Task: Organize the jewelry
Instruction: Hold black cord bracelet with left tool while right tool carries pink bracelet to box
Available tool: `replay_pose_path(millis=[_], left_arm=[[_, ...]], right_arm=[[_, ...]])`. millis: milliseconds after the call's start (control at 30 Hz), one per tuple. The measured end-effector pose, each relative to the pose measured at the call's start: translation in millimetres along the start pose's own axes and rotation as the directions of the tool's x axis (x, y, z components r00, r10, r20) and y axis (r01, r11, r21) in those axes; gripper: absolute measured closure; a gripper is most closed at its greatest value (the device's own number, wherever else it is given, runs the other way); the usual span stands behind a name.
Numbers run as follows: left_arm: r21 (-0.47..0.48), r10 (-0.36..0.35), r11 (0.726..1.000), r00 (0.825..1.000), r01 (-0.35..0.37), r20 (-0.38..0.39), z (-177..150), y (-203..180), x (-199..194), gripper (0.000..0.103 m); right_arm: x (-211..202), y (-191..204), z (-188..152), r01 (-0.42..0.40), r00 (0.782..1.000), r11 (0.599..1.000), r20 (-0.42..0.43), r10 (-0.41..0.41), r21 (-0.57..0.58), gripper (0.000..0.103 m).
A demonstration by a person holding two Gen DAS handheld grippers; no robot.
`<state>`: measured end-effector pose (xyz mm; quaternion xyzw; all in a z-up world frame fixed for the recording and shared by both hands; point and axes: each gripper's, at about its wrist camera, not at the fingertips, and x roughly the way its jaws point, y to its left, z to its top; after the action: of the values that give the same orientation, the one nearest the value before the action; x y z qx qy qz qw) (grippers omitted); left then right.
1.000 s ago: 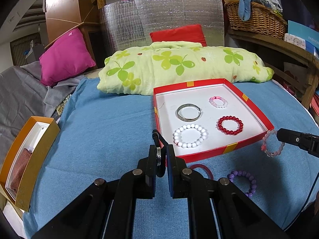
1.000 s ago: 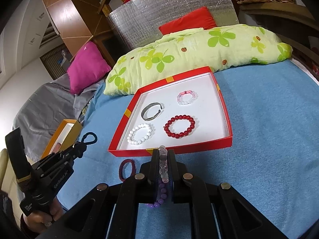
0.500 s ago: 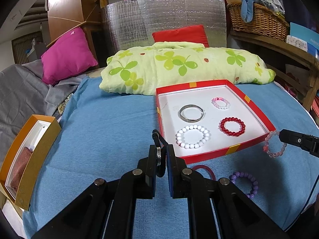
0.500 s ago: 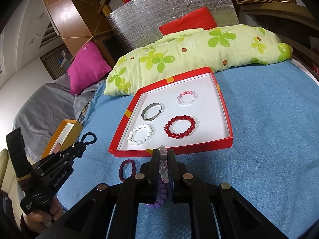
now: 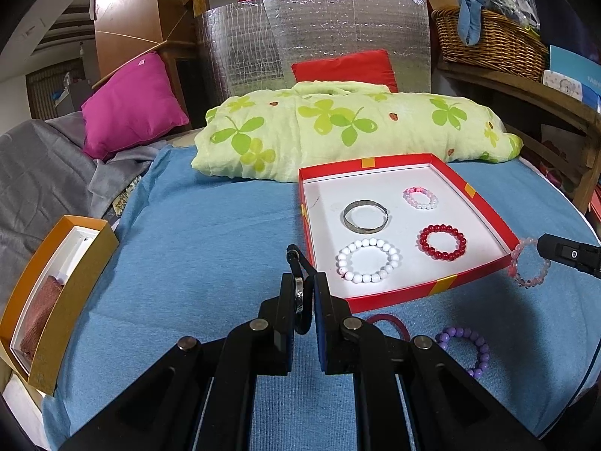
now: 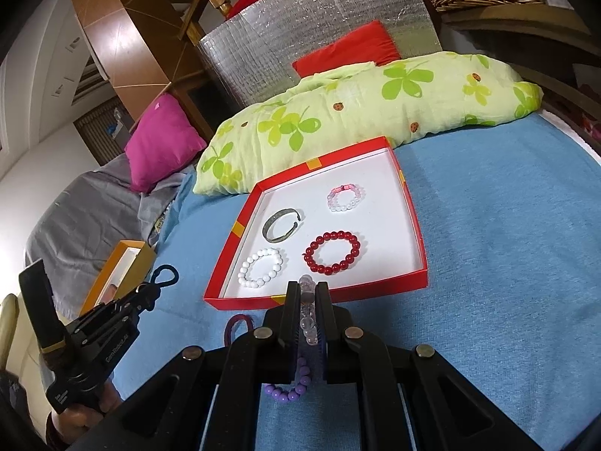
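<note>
A red tray [image 5: 398, 297] [image 6: 413, 221] on the blue cloth holds a silver bangle [image 5: 365, 216], a pink bead bracelet [image 5: 420, 197], a red bead bracelet [image 5: 442, 242] and a white bead bracelet [image 5: 368, 260]. My left gripper [image 5: 303, 289] is shut on a dark blue clasp bracelet [image 5: 298, 285], left of the tray's near corner; it shows in the right wrist view [image 6: 164, 277]. My right gripper [image 6: 308, 293] is shut on a pale pink bead bracelet [image 6: 307, 312] [image 5: 527, 263] above the tray's near edge. A purple bead bracelet [image 5: 465, 349] and a maroon band [image 5: 390, 323] lie on the cloth.
A green clover-print pillow [image 5: 357, 131] lies behind the tray. An orange box [image 5: 56, 308] sits at the left edge of the bed. A magenta cushion [image 5: 131, 105] and grey blanket [image 5: 37, 173] are far left. A wicker basket [image 5: 488, 37] stands on a shelf at right.
Both grippers have drifted a little while keeping their bracelets; the tray and the loose bracelets have not moved.
</note>
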<state>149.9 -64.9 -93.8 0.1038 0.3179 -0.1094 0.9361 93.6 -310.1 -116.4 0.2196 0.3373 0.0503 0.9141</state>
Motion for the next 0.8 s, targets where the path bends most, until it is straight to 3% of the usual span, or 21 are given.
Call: replay_pose_path(millis=[800], left_arm=[[0.005,0.019,1.0,1.0,-0.019,0.013,0.6,2.0,-1.5,0.093]], right_arm=[[4.2,2.7,0.7,0.0,1.0,1.0,0.0,0.0,-0.005,0.094]])
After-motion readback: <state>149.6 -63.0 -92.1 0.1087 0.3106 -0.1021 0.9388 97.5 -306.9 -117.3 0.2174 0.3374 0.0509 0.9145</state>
